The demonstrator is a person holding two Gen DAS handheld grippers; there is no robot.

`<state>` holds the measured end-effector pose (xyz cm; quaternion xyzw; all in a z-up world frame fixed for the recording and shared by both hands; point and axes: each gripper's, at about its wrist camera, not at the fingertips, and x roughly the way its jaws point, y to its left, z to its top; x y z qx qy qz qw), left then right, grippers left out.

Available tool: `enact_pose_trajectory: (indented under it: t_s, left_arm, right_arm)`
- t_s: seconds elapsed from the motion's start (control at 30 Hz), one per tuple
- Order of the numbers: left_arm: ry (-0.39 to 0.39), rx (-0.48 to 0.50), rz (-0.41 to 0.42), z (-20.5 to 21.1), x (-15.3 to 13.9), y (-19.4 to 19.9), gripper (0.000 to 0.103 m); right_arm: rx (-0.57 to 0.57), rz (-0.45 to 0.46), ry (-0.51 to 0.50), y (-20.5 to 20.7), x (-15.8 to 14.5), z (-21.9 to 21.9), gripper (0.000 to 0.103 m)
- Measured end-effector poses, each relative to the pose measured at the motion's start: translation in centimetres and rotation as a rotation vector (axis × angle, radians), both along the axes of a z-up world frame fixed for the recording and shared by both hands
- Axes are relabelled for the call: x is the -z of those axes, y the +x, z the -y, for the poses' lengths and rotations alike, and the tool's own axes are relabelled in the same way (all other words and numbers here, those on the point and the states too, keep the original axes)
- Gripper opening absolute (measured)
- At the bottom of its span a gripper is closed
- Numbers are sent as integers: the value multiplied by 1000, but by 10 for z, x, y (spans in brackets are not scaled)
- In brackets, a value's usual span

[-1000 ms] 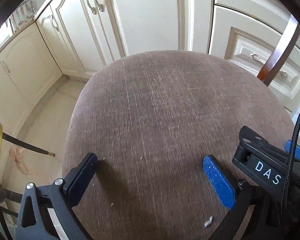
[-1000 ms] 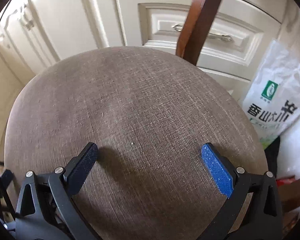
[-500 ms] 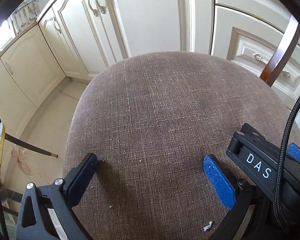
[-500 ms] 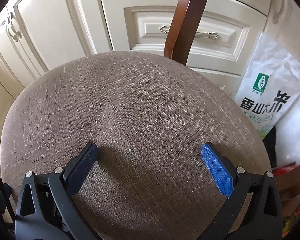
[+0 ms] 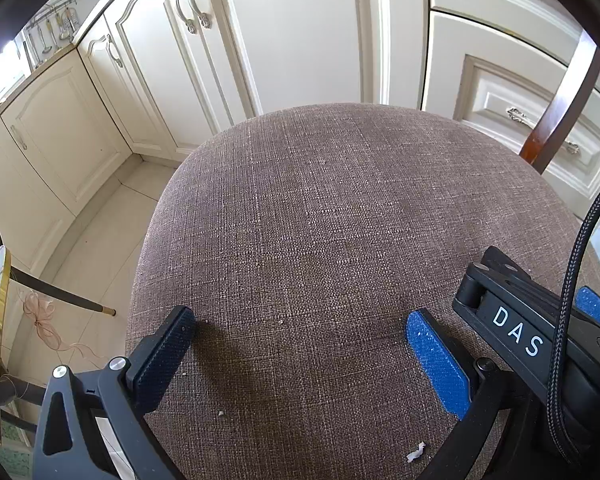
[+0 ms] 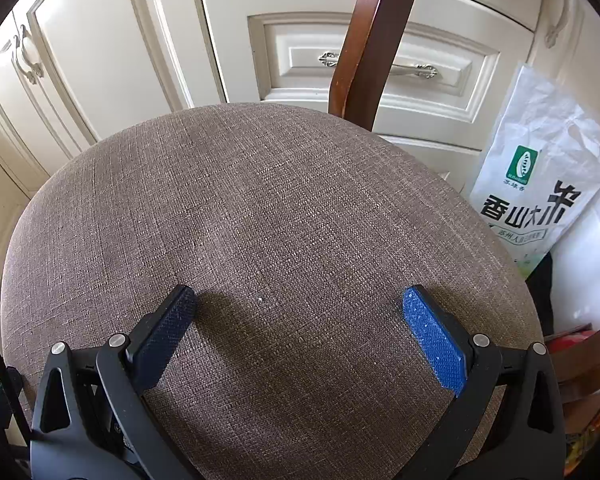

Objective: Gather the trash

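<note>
A small white paper scrap [image 5: 416,451] lies on the brown fabric chair seat [image 5: 340,208] near its front edge, behind and just inside my left gripper's blue finger. A few tiny crumbs [image 5: 221,413] dot the cloth nearby. My left gripper [image 5: 300,320] hovers open over the seat, nothing between its fingers. My right gripper [image 6: 300,300] is also open and empty above the same seat [image 6: 260,208], with one white speck [image 6: 259,299] between its tips. The right gripper's black body marked DAS [image 5: 516,332] shows at the right of the left wrist view.
Cream cabinet doors and drawers [image 5: 300,40] stand close behind the chair. The dark wooden chair back post [image 6: 364,52] rises at the seat's far edge. A white rice bag [image 6: 536,184] leans at the right. A thin table leg [image 5: 60,292] and tiled floor lie to the left.
Both grippers have drawn back and risen slightly, so more of the seat and cabinets shows. The paper scrap has stayed where it was. Both stay open.
</note>
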<state>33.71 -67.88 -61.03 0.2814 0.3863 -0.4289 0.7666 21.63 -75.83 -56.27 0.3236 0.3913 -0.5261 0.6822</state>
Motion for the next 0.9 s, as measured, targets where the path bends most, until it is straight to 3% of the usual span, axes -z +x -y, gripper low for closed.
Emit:
enact_pose_trajectory:
  t_s: [0.9]
  left_arm:
    - [2,-10,5,-1,-1,-3,103]
  right_arm:
    - [1,1,1,0,0,0,103]
